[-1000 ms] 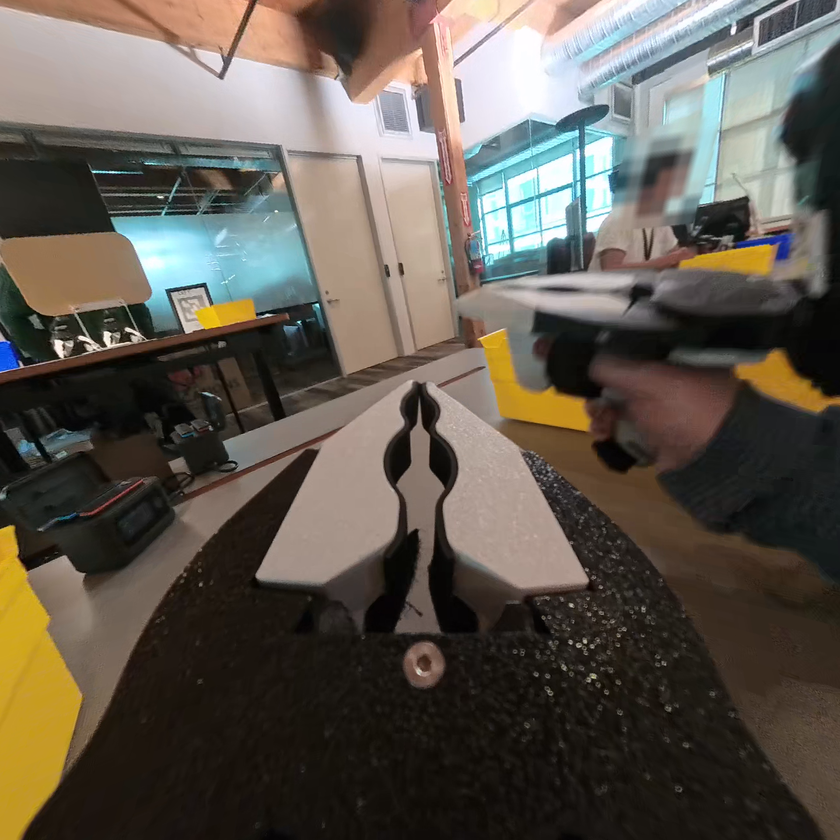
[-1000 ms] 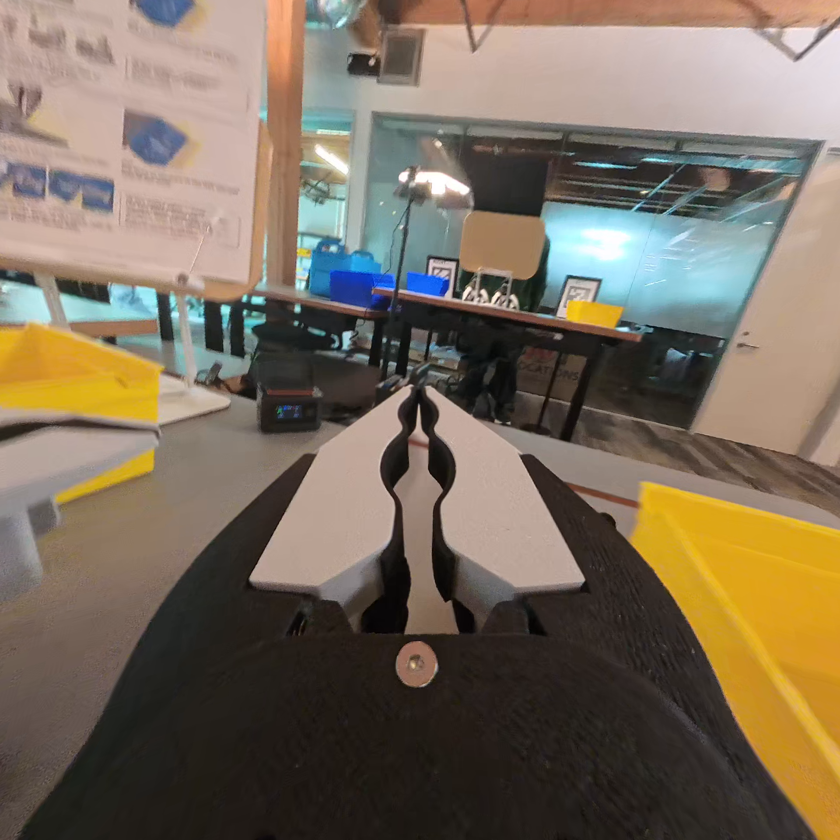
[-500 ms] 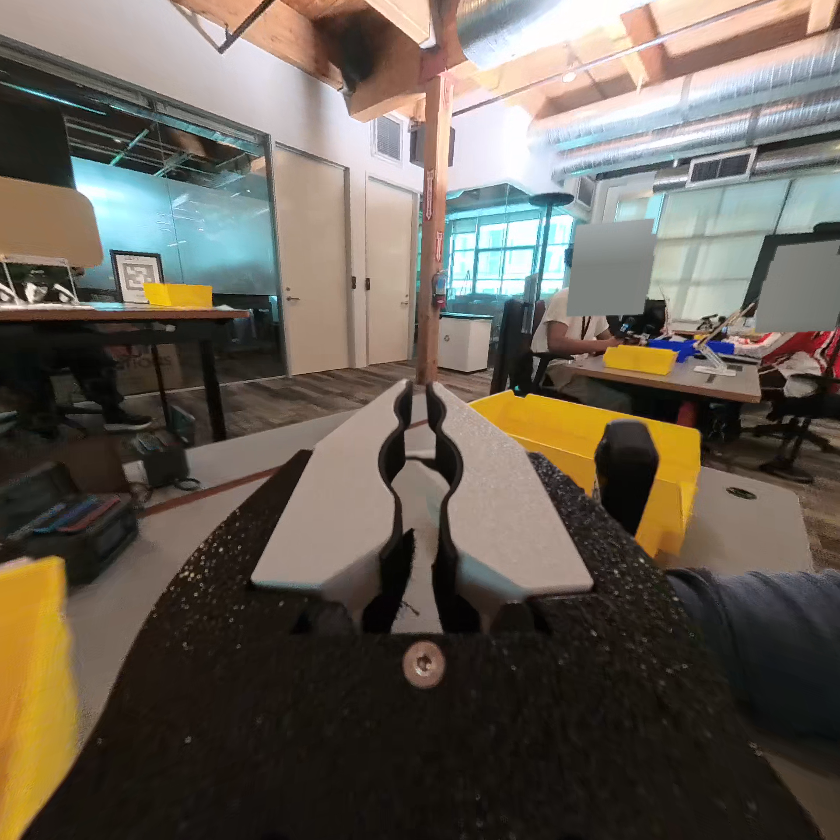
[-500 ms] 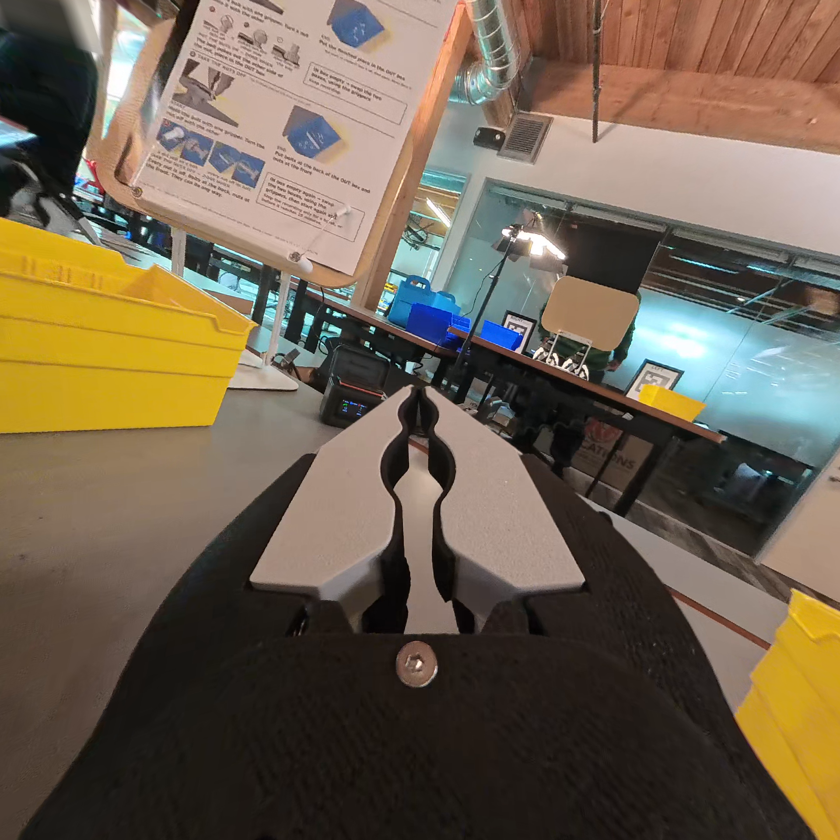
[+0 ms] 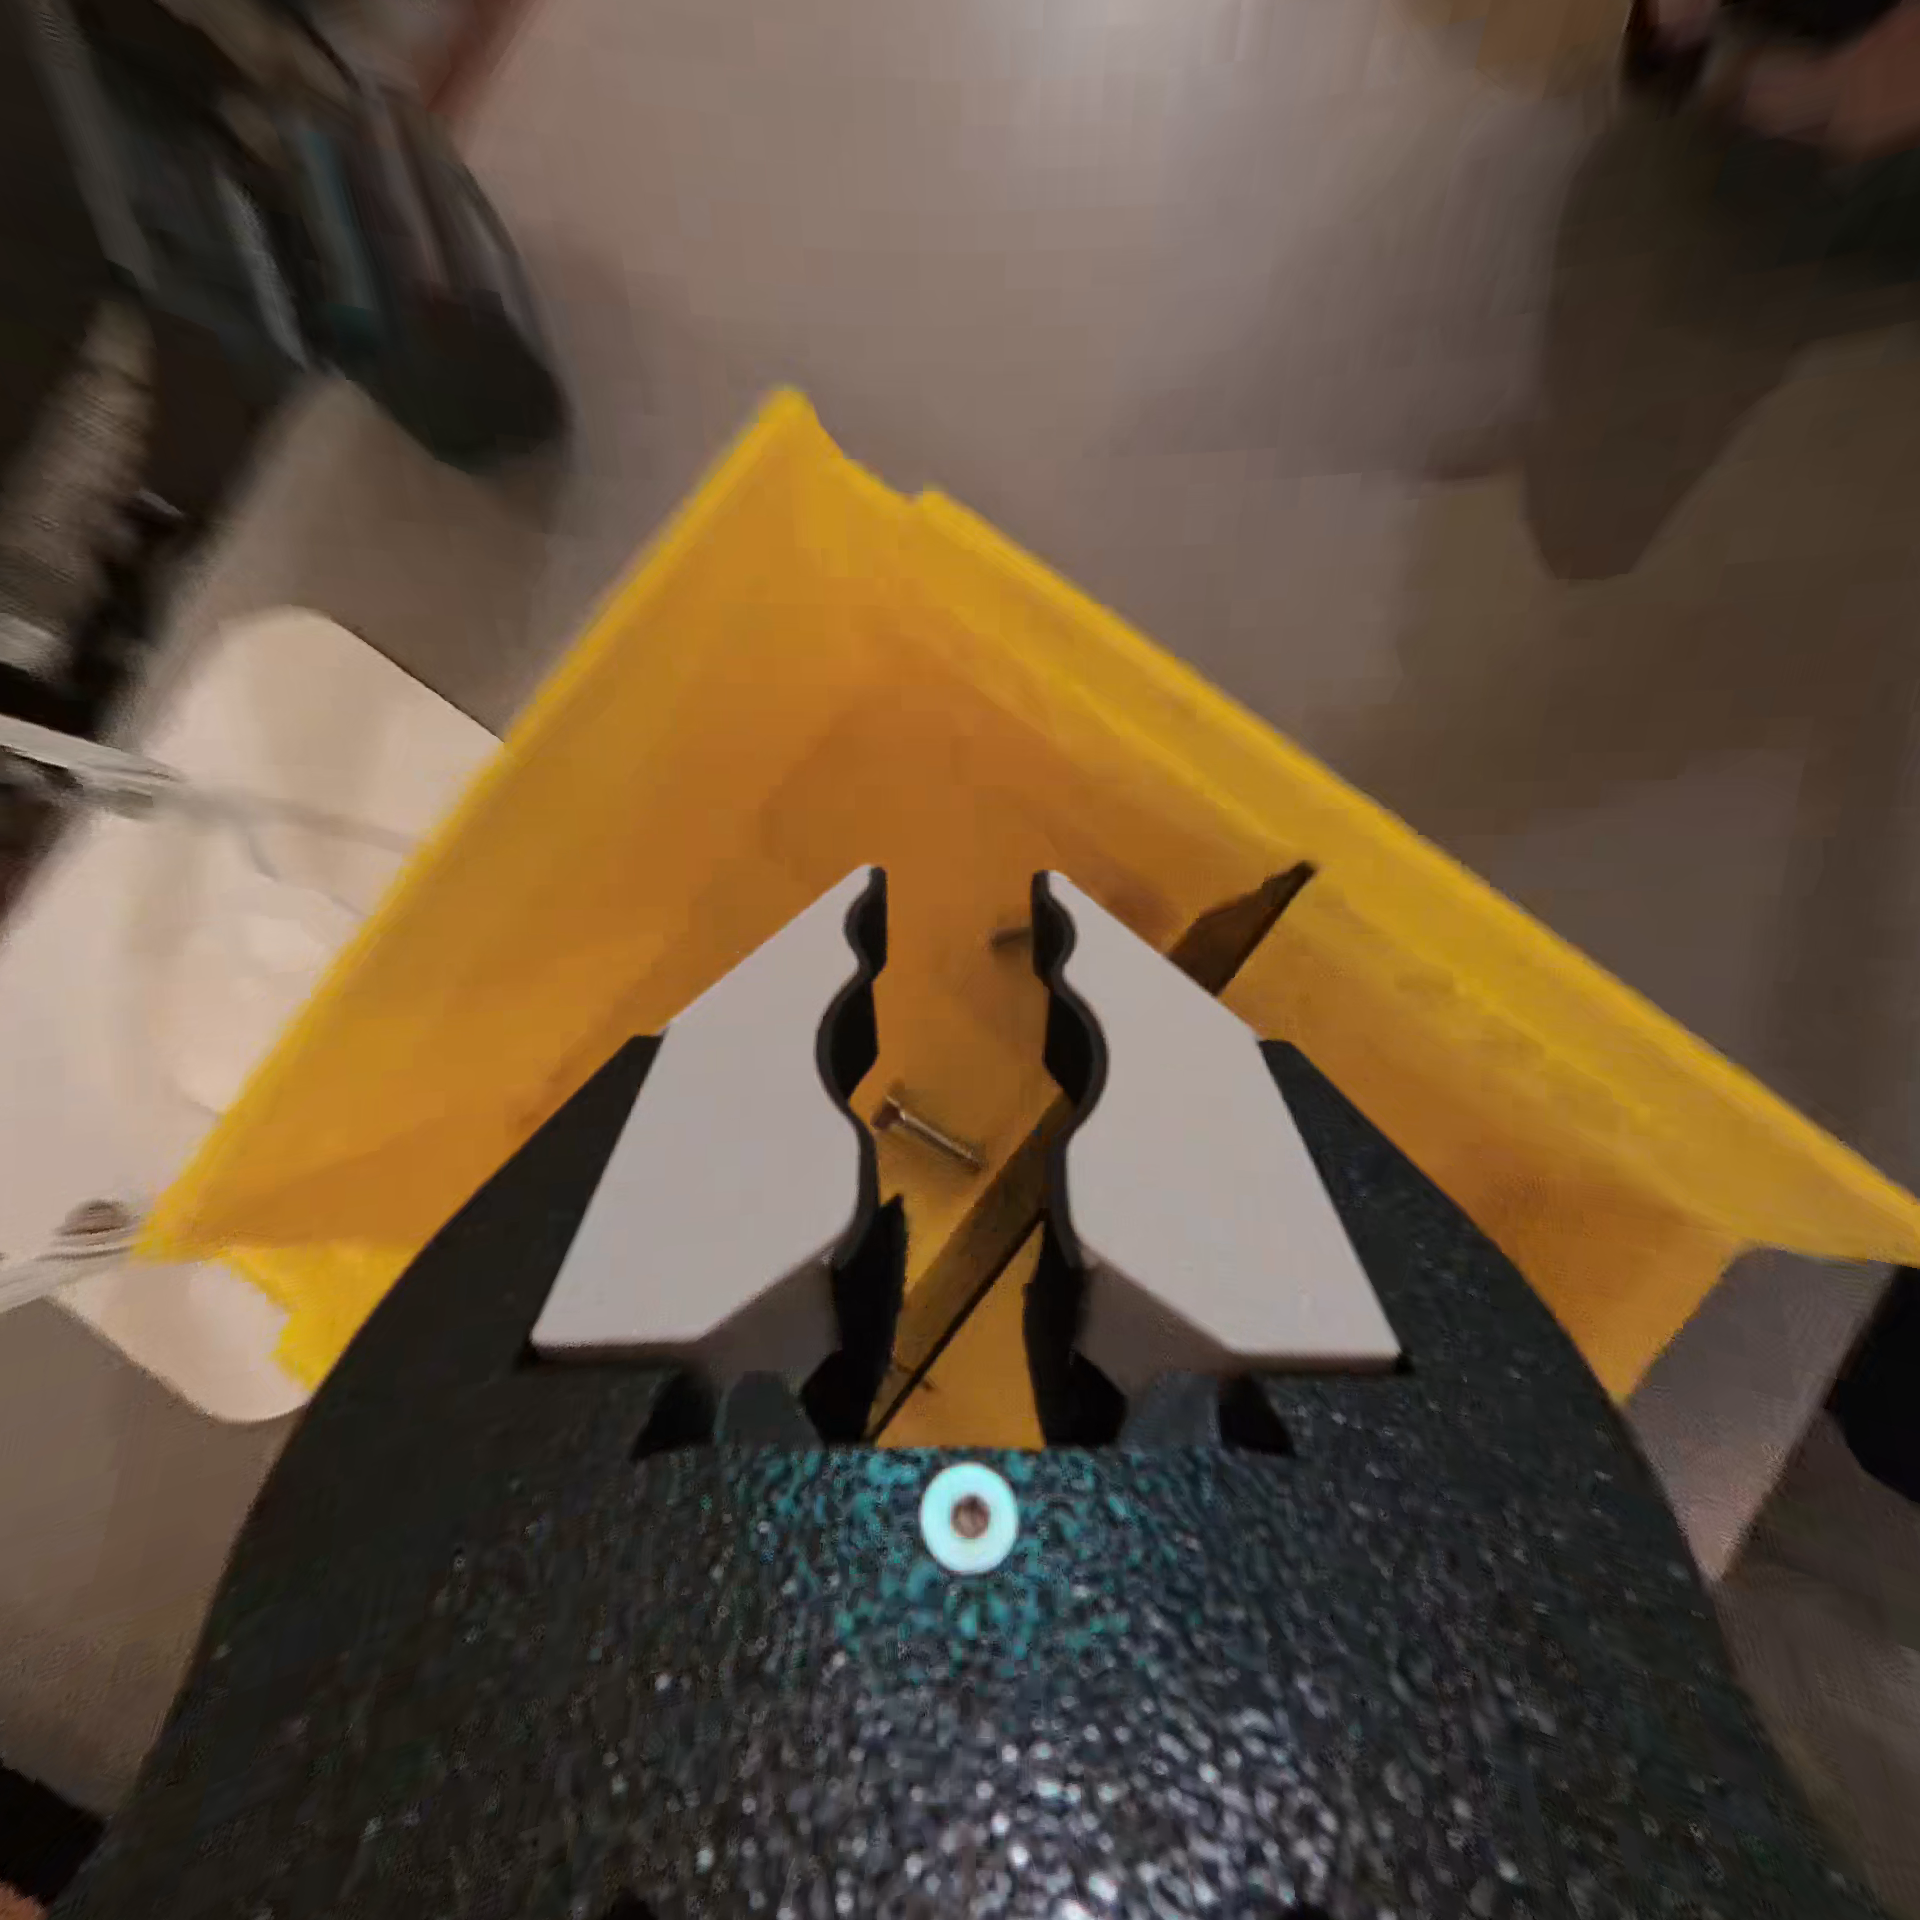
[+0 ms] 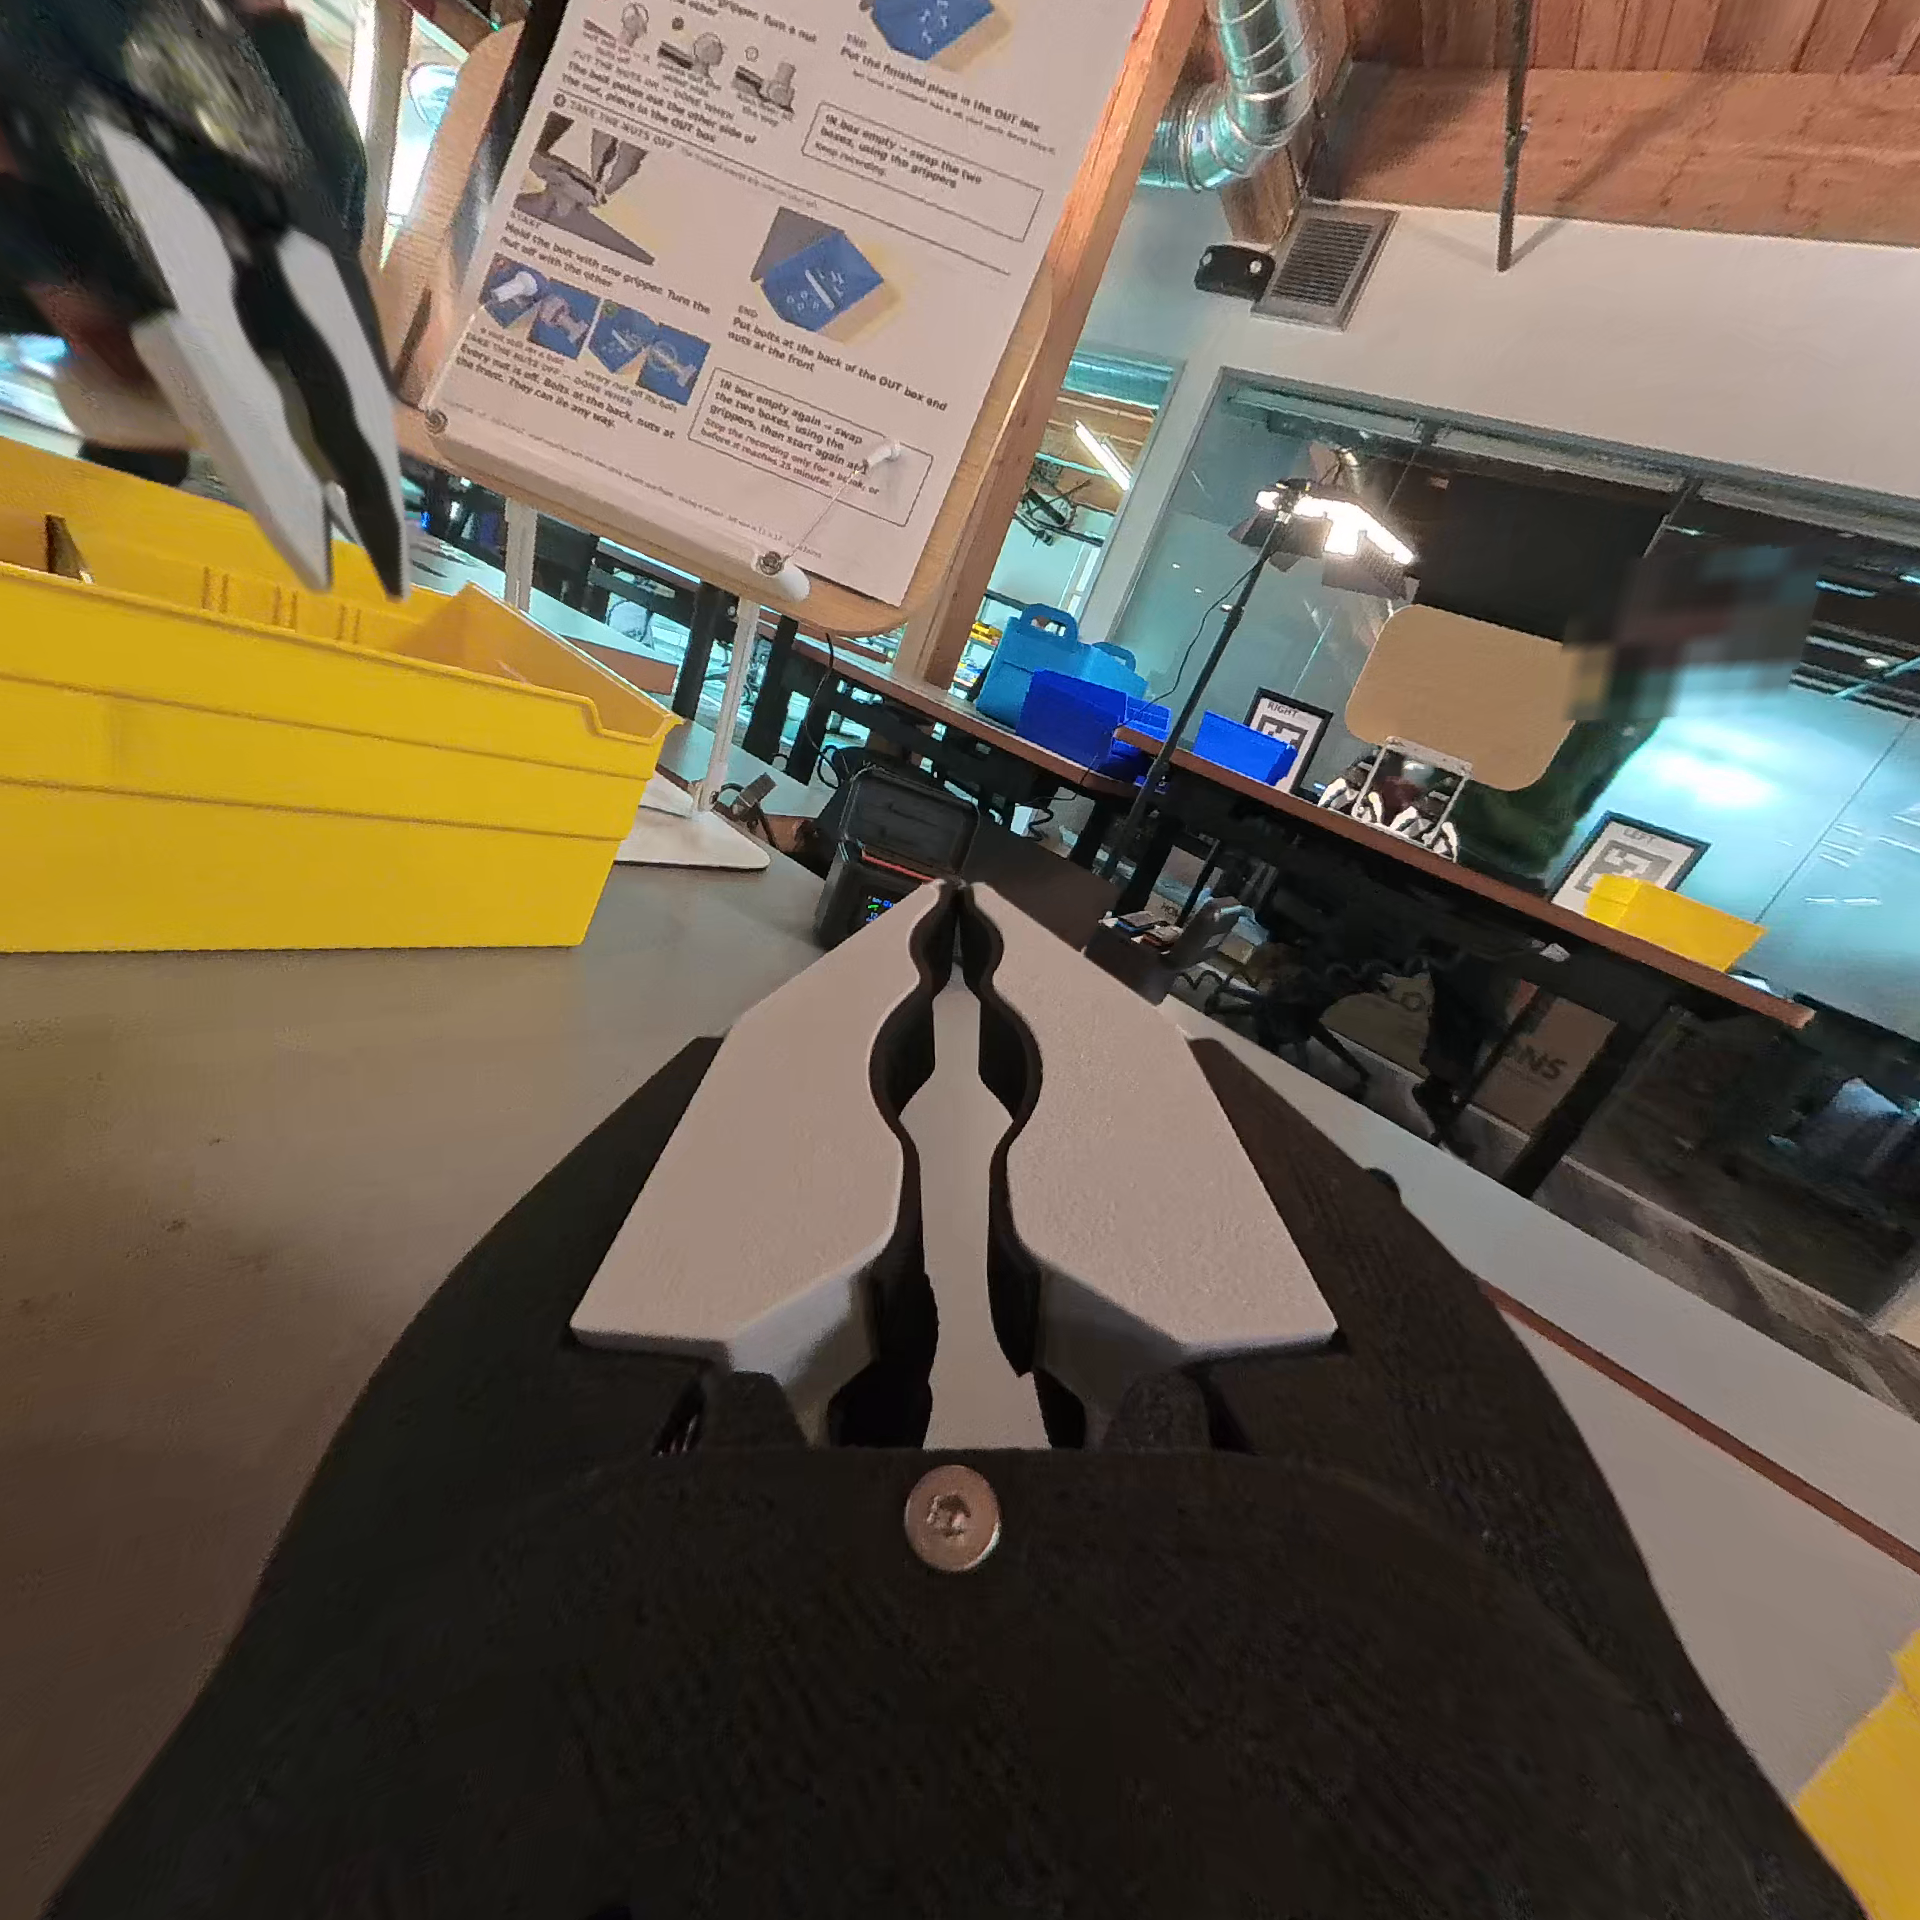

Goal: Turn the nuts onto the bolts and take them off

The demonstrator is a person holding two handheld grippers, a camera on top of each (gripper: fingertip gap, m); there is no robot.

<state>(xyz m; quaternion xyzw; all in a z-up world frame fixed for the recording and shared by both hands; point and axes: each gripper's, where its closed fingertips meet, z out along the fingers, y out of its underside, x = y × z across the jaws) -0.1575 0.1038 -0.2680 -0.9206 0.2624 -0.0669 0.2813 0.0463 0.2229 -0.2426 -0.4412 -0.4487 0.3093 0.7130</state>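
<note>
In the left wrist view my left gripper (image 5: pixel 958 878) is open and empty. It points down into a yellow bin (image 5: pixel 727 831). A small bolt (image 5: pixel 925 1135) lies on the bin floor between my fingers, and a second bolt (image 5: pixel 1013 935) lies near the right fingertip. A brown divider (image 5: pixel 1236 925) crosses the bin. No nut shows clearly; the view is blurred. In the right wrist view my right gripper (image 6: pixel 951 891) is shut and empty, low over the grey table (image 6: pixel 260 1143). The left gripper (image 6: pixel 353 577) shows there above the yellow bin (image 6: pixel 312 810).
An instruction board (image 6: pixel 779 260) on a white stand (image 6: pixel 696 842) stands behind the bin; the stand's base also shows in the left wrist view (image 5: pixel 208 831). A black power unit (image 6: pixel 894 842) sits beyond my right fingertips. A second yellow bin's corner (image 6: pixel 1870 1808) is at lower right. My hands' fingertips stand some 25 centimetres from each other.
My left gripper has tipped down from looking across the room to looking into the yellow bin, and its jaws have opened. My right gripper stays shut and has shifted only a little.
</note>
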